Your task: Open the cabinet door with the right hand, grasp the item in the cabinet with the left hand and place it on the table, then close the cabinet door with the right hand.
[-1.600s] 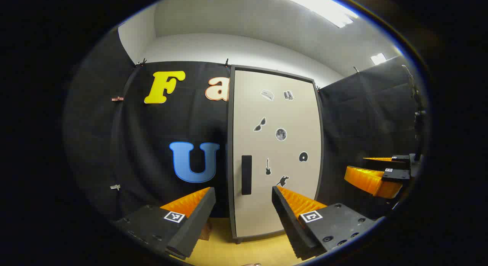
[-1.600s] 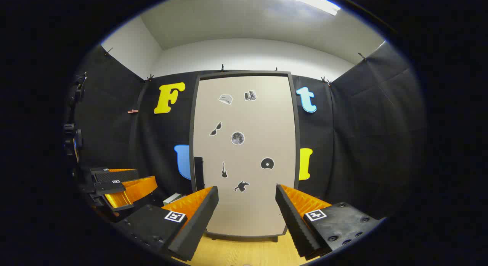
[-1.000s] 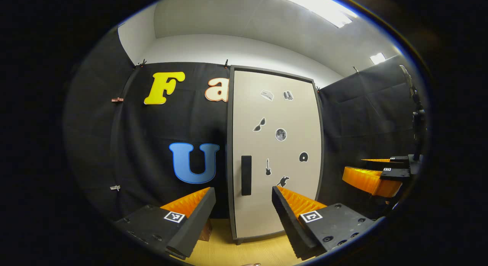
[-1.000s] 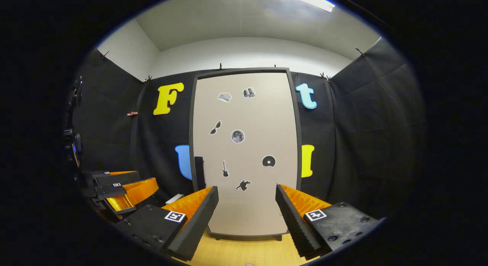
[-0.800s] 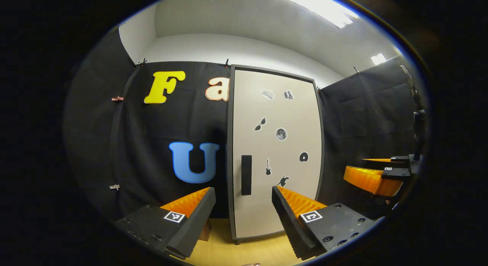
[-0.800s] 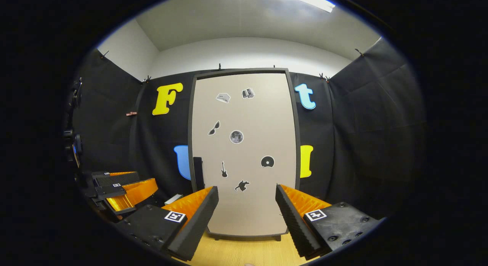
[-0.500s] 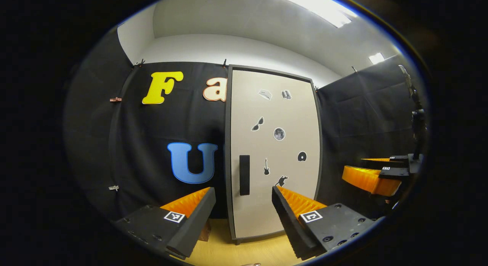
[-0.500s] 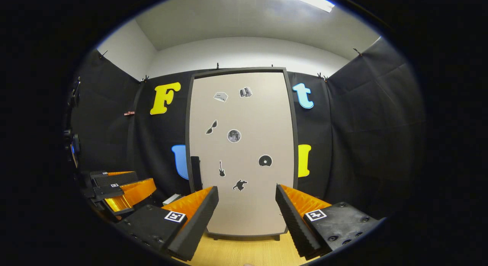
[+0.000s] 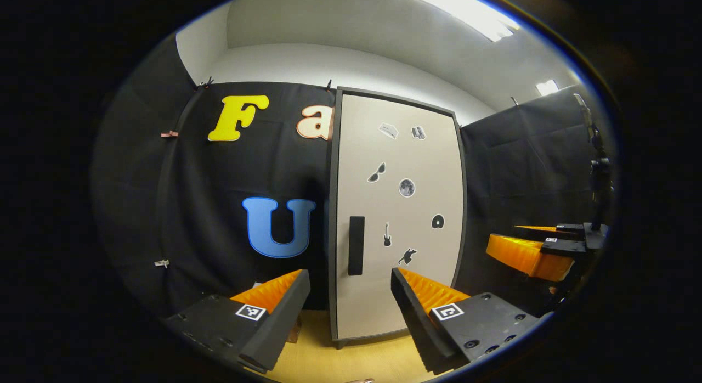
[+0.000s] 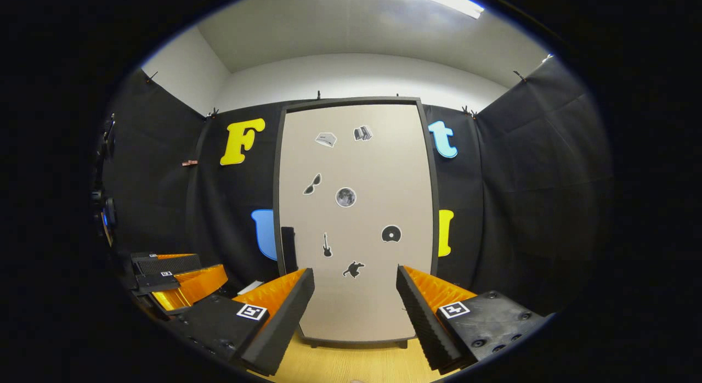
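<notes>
A tall cabinet stands on the wooden table with its beige door (image 9: 400,218) (image 10: 356,218) closed; small stickers dot the door. A dark vertical handle (image 9: 356,246) (image 10: 288,249) sits near the door's left edge. What the cabinet holds is hidden behind the door. My left gripper (image 9: 351,298) is open, a short way in front of the handle. My right gripper (image 10: 355,298) is open too, facing the door's lower middle, apart from it. Far right in the left gripper view is the right gripper (image 9: 540,248); low on the left of the right gripper view is the left gripper (image 10: 175,279).
The light wooden tabletop (image 10: 356,364) (image 9: 351,361) runs from the cabinet's base toward me. Black cloth walls close in the booth behind and on both sides. A small flat pale object (image 10: 250,287) lies on the table left of the cabinet.
Both grippers have drifted slightly; the cabinet door looks a little nearer in the right gripper view. The door has stayed closed and both grippers have stayed open.
</notes>
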